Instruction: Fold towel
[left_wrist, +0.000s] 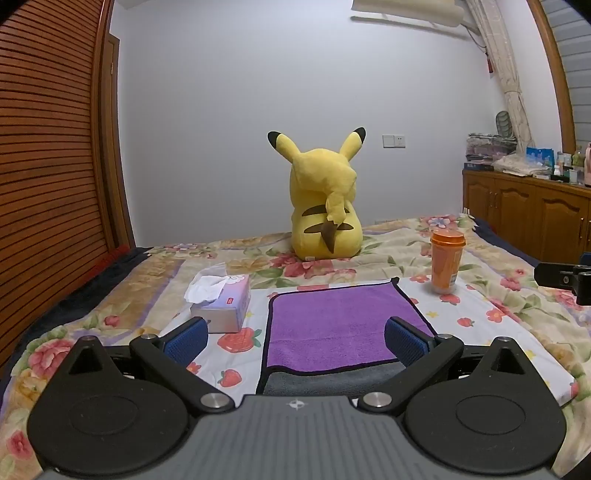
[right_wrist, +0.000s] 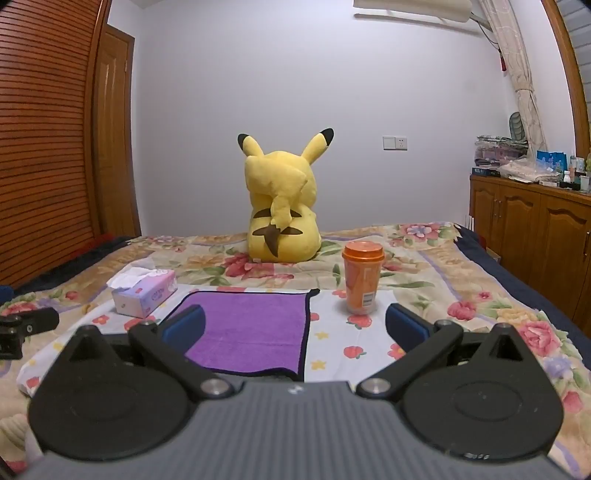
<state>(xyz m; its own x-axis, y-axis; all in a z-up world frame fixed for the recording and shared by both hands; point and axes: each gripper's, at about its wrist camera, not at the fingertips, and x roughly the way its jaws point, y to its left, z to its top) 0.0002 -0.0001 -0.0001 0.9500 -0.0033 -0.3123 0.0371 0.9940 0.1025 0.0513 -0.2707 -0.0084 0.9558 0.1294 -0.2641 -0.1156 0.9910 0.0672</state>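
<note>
A purple towel (left_wrist: 332, 321) with a black hem lies on the bed, folded once, with a strip of its grey underside (left_wrist: 332, 382) showing at the near edge. It also shows in the right wrist view (right_wrist: 251, 328). My left gripper (left_wrist: 295, 338) is open and empty, hovering just short of the towel's near edge, its blue pads either side of the towel. My right gripper (right_wrist: 295, 326) is open and empty, over the towel's near right corner. The right gripper's tip shows at the right edge of the left wrist view (left_wrist: 565, 278).
A tissue box (left_wrist: 221, 301) lies left of the towel. An orange cup (left_wrist: 446, 260) stands at its far right. A yellow plush toy (left_wrist: 323, 206) sits further back on the floral bedspread (left_wrist: 517, 325). A wooden cabinet (left_wrist: 528, 214) stands at right, a slatted wardrobe (left_wrist: 48, 147) at left.
</note>
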